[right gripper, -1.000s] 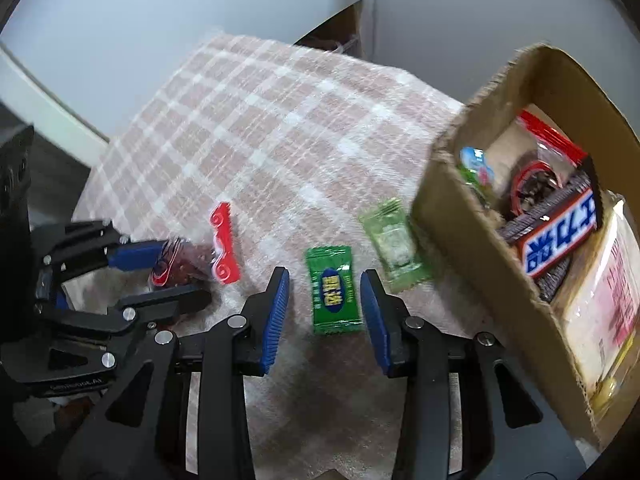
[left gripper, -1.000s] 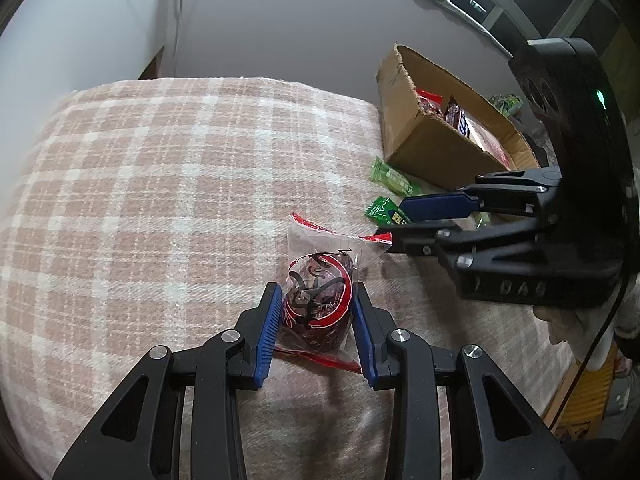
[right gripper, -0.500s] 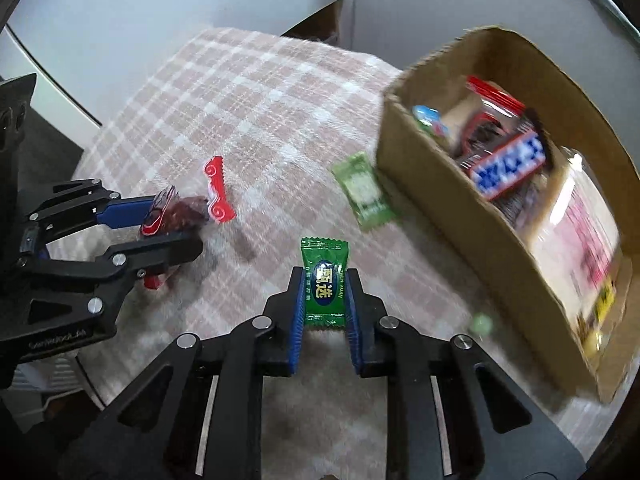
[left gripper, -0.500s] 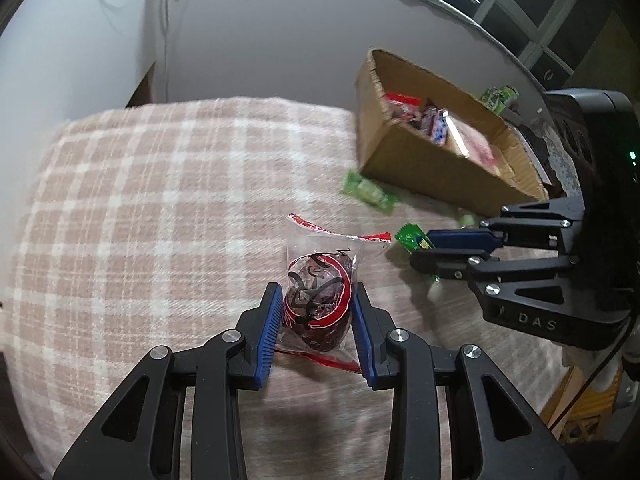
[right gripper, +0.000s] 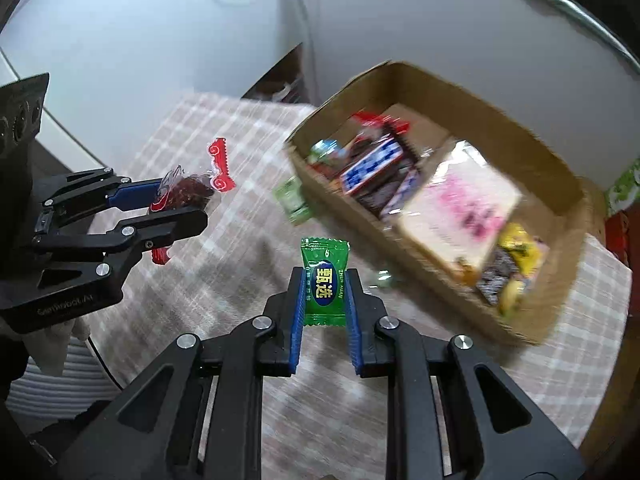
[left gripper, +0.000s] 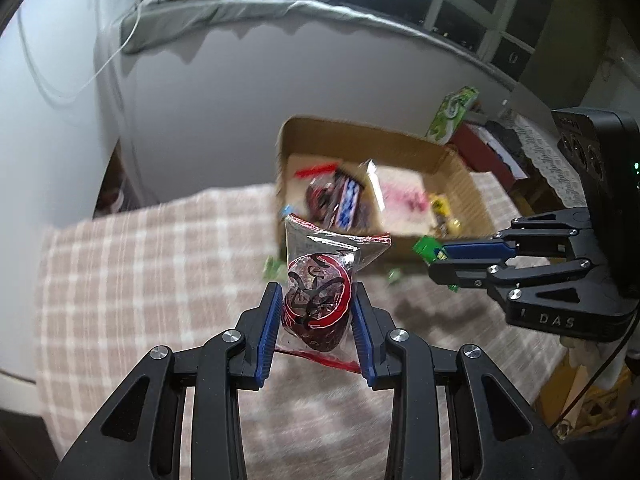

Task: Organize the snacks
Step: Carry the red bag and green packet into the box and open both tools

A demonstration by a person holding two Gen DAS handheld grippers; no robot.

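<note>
My left gripper point(left gripper: 316, 312) is shut on a clear packet with red trim and a dark red snack point(left gripper: 318, 300), held above the checked cloth; it also shows in the right wrist view point(right gripper: 188, 190). My right gripper point(right gripper: 324, 296) is shut on a green candy point(right gripper: 324, 280), held in the air; from the left wrist view the candy point(left gripper: 430, 249) sticks out of its fingers. A cardboard box point(right gripper: 480, 120) holding several snacks lies ahead; it also shows in the left wrist view point(left gripper: 452, 160).
The table wears a pink checked cloth point(left gripper: 140, 264). A pale green candy point(right gripper: 294, 200) lies by the box's near wall, another small one point(right gripper: 382, 276) beside it. A green carton point(left gripper: 452, 114) stands behind the box. A white wall is behind.
Both grippers have lifted off the cloth with their snacks and moved toward the box. One second ago the right gripper was open around the green candy; it then shut on it.
</note>
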